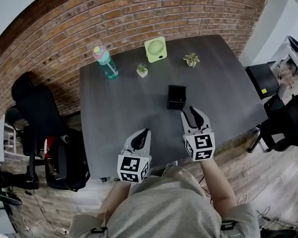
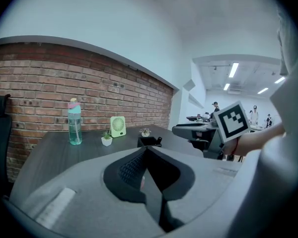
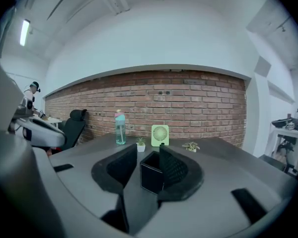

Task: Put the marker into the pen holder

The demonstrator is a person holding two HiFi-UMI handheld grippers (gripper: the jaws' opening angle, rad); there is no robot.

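— While the right gripper hangs over the table, where's the marker?
— It looks like the dark stub standing up out of the pen holder, which sits just beyond that gripper's fingertips, not touching them.
— Its fingers?
— Spread wide, with nothing between the pads.
— And the left gripper?
— Fingers pressed together at the tips, gripping nothing I can make out. The holder is farther ahead, off to their right.

Jaws together on left tool, apart on right tool.
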